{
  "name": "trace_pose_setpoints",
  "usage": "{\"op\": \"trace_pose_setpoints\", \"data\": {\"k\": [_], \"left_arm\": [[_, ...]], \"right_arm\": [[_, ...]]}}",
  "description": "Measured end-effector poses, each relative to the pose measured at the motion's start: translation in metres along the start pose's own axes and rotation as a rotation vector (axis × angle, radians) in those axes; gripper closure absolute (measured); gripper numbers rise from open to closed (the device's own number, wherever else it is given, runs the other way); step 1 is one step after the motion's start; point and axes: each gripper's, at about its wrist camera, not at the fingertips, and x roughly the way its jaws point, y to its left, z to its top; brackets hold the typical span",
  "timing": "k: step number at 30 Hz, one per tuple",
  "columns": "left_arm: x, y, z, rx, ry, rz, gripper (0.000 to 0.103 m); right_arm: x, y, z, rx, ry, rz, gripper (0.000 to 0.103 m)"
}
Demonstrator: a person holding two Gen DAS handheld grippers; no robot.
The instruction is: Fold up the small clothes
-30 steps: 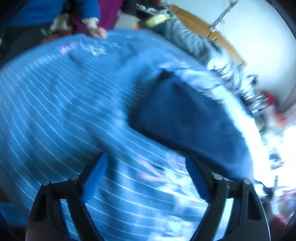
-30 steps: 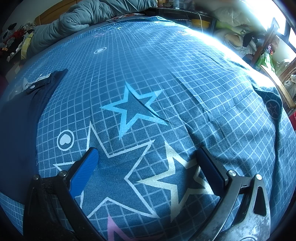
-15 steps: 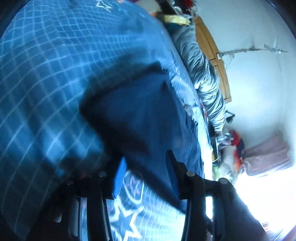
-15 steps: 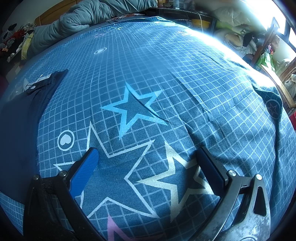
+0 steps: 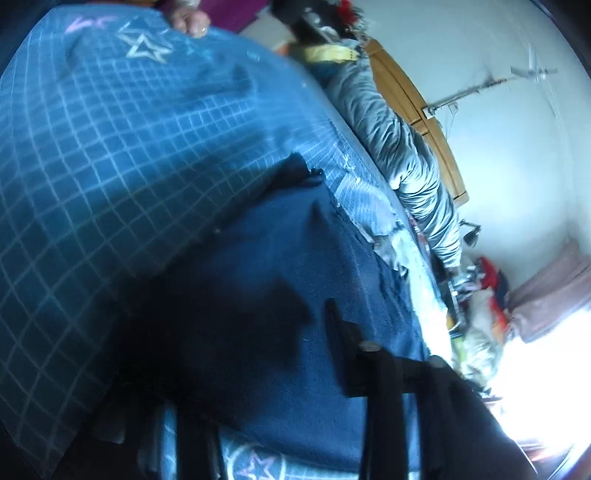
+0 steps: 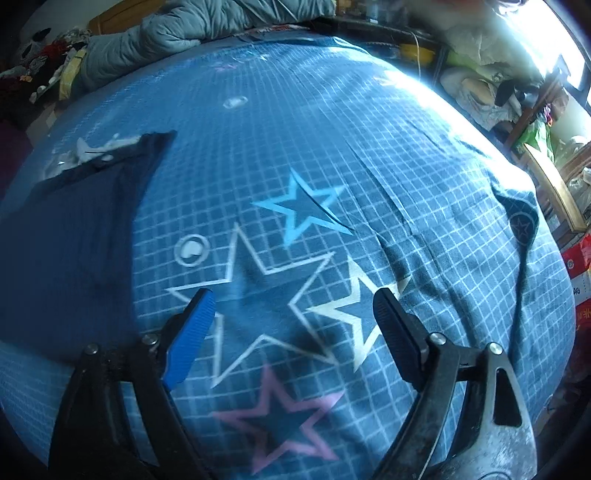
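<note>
We see the navy garment [image 6: 70, 236] lying flat on the bed [image 6: 369, 155], on its blue star-and-grid bedsheet [image 6: 424, 206], toward the left of the right wrist view, with a pale tag or label at its top edge. In the left wrist view the same garment fills the middle, directly under the left claw [image 5: 258, 369]. That claw is blurred and in deep shadow – we make out 1 finger on the right and only a dark shape on the left, so we cannot tell whether it is apart or clamped on cloth. The right claw [image 6: 293, 332] hovers over bare bedsheet just beside the garment, its 2 blue-padded fingers [image 6: 192, 332] spread wide and holding nothing.

We judge the garment to be light, soft and limp – it will sag and crease where pinched, and a thin knit can slip from a shallow grip. The best hold looks to be a corner or hem, 1 claw at each end of the same edge, so the fold carries over evenly. A grey quilt [image 6: 192, 29] is bunched at the far end of the bed, and a person's hand [image 5: 190, 22] rests at the bed's far edge
</note>
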Motion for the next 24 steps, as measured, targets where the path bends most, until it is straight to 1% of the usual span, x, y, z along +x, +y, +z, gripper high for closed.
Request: {"op": "trace_pose_setpoints", "data": {"k": [1,2,3,4,6,7,9,10,11,13,16,17,19,20,21,22,23,24], "left_arm": [[0.0,0.0,0.0,0.006,-0.007,0.006,0.085],[-0.002,-0.001,0.0,0.018,-0.02,0.014,0.087],[-0.004,-0.006,-0.002,0.051,-0.037,0.025,0.09],[-0.006,-0.017,-0.004,0.114,-0.056,0.045,0.093],[-0.007,-0.044,-0.015,0.283,-0.087,0.085,0.093],[-0.007,-0.056,-0.022,0.36,-0.096,0.103,0.093],[-0.005,-0.075,-0.038,0.493,-0.11,0.15,0.093],[-0.003,-0.081,-0.043,0.534,-0.116,0.165,0.093],[-0.004,-0.086,-0.046,0.566,-0.124,0.176,0.093],[-0.006,-0.09,-0.05,0.595,-0.129,0.178,0.09],[-0.005,-0.094,-0.055,0.626,-0.136,0.197,0.089],[-0.004,-0.097,-0.059,0.644,-0.139,0.206,0.089],[-0.001,-0.105,-0.066,0.682,-0.15,0.226,0.089],[0.0,-0.109,-0.069,0.704,-0.156,0.233,0.089],[0.001,-0.112,-0.071,0.722,-0.158,0.24,0.089],[0.004,-0.114,-0.074,0.741,-0.158,0.25,0.086],[0.006,-0.118,-0.077,0.763,-0.156,0.256,0.079],[0.008,-0.121,-0.08,0.787,-0.155,0.264,0.078]], "right_arm": [[-0.018,0.014,0.002,-0.016,-0.024,0.03,0.017],[-0.032,0.029,0.006,-0.037,-0.044,0.062,0.017],[-0.044,0.046,0.01,-0.064,-0.063,0.097,0.016],[-0.053,0.068,0.017,-0.094,-0.075,0.136,0.015],[-0.064,0.117,0.035,-0.145,-0.075,0.235,0.013],[-0.065,0.145,0.046,-0.167,-0.065,0.3,0.012],[-0.06,0.207,0.065,-0.226,-0.025,0.424,0.009],[-0.055,0.247,0.074,-0.263,0.001,0.484,0.009],[-0.048,0.279,0.08,-0.293,0.026,0.525,0.009],[-0.032,0.346,0.088,-0.361,0.089,0.612,0.009],[-0.017,0.447,0.092,-0.466,0.171,0.702,0.009],[-0.013,0.478,0.093,-0.495,0.193,0.719,0.01],[-0.004,0.527,0.094,-0.538,0.235,0.746,0.01],[0.003,0.548,0.093,-0.561,0.255,0.742,0.01],[0.008,0.564,0.089,-0.58,0.265,0.725,0.01],[0.014,0.579,0.088,-0.6,0.278,0.708,0.01],[0.021,0.589,0.084,-0.613,0.29,0.683,0.01],[0.027,0.597,0.082,-0.621,0.303,0.662,0.01]]}}
